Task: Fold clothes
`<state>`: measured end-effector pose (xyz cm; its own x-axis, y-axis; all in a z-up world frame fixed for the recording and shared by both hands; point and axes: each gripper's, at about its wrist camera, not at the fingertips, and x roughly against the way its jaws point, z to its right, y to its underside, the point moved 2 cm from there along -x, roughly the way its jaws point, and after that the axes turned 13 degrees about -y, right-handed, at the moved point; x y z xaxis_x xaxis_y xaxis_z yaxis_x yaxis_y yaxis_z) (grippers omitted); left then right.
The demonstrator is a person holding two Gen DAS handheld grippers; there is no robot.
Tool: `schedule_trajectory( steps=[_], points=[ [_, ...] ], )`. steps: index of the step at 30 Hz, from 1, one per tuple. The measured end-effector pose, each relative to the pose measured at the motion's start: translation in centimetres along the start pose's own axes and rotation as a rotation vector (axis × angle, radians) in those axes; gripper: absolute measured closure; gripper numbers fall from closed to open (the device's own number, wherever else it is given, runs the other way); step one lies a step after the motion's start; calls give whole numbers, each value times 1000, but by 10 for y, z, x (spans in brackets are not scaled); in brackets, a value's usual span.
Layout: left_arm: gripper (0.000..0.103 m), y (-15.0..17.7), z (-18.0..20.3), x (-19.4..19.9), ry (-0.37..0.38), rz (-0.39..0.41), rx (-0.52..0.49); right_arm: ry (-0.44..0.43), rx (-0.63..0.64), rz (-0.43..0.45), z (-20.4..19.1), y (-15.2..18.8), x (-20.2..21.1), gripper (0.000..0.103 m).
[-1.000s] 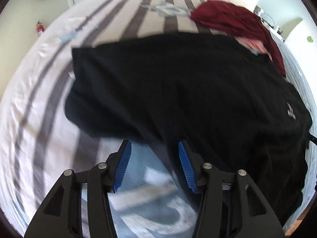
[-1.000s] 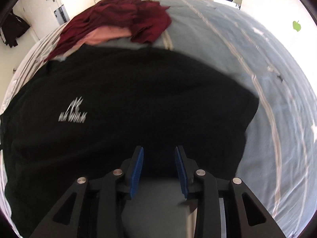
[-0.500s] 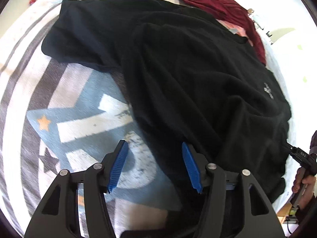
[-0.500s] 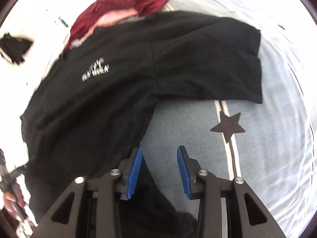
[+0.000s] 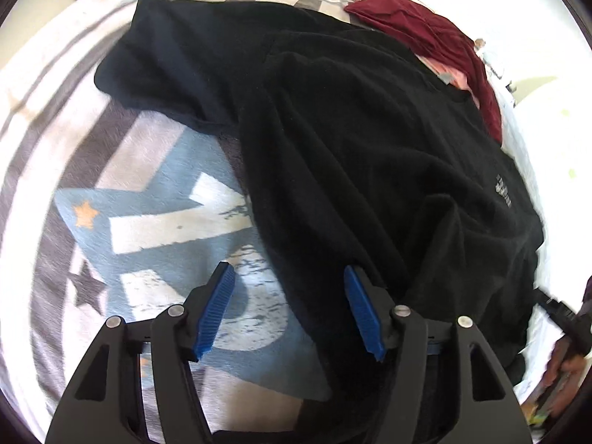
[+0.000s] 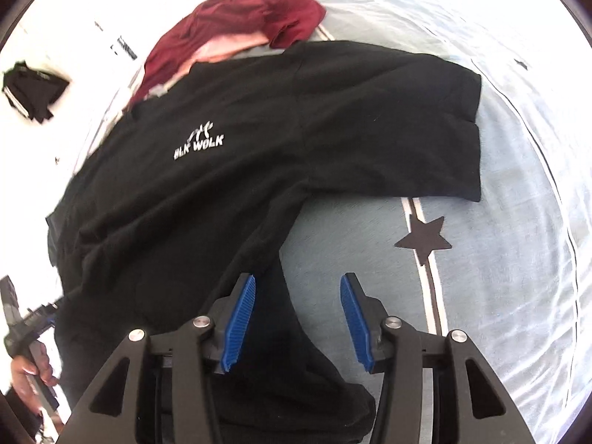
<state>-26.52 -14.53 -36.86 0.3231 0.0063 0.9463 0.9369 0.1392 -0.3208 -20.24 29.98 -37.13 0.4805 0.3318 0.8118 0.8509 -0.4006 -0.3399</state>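
Both grippers hang open over the near hem of a black T-shirt (image 6: 229, 192) spread on a bed (image 6: 518, 259), the spreading step of a folding job apparently just finished. The left gripper (image 5: 288, 310) has just been opening its jaws; the shirt's left edge lies under the gap between the blue pads, but neither pad presses on it. The right gripper (image 6: 298, 323) has likewise just been opening, with the shirt's right edge passing below its gap, untouched. Both point steeply down at the hem, a likely sign that the cloth was let go there so the shirt could lie flat, front up.

Beyond the hem, the shirt's body runs away from the grippers, its white chest logo (image 6: 199, 140) facing up. One sleeve (image 6: 407, 129) lies flat to the shirt's right in the right wrist view; the other sleeve (image 5: 177, 55) reaches out on the shirt's left in the left wrist view. Ridges in the fabric near the hem suggest it needs smoothing before any fold. The patterned bedcover (image 5: 155, 222), with stars and large letters, shows on either side of the shirt.

Past the shirt's collar sits a heap of dark red clothing (image 6: 244, 26) over something pink (image 6: 229, 46), probably waiting its turn to be folded.
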Motion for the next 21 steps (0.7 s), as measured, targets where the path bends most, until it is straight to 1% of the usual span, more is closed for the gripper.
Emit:
schedule_trajectory(
  steps=[2, 5, 6, 9, 11, 12, 13, 14, 15, 16, 17, 18, 20, 21],
  points=[
    [44, -7, 2, -3, -6, 1, -38, -17, -15, 12, 1, -3, 1, 59],
    [44, -7, 8, -9, -22, -1, -51, -6, 35, -9, -12, 0, 0, 59],
    [44, -7, 12, -9, -30, 2, -55, -10, 40, -31, -12, 6, 2, 59],
    [44, -6, 19, -9, -38, 10, -64, 9, 42, -112, -16, 17, -15, 59],
    [45, -7, 20, -10, -38, 10, -71, -11, 29, -129, -18, 21, -23, 59],
    [55, -7, 22, -11, -36, 11, -86, -20, 34, -127, -20, 22, -25, 59],
    [70, -7, 25, -10, -32, 14, -105, -17, 45, -128, -21, 23, -27, 59],
    [77, -7, 28, -10, -27, 17, -125, -15, 57, -130, -23, 23, -28, 59],
    [90, -7, 31, -10, -21, 21, -145, -12, 67, -132, -24, 24, -29, 60],
    [99, -8, 33, -9, -18, 21, -156, -11, 70, -140, -21, 24, -31, 72],
    [99, -10, 33, -8, -11, 18, -157, -10, 71, -148, -17, 25, -31, 92],
    [100, -12, 32, -7, -4, 15, -156, -12, 67, -151, -12, 25, -29, 97],
    [100, -18, 28, 2, 4, 27, -165, -45, 37, -135, -1, 21, -18, 98],
    [101, -21, 25, 10, 4, 39, -172, -42, 33, -118, 5, 18, -9, 99]
  ],
)
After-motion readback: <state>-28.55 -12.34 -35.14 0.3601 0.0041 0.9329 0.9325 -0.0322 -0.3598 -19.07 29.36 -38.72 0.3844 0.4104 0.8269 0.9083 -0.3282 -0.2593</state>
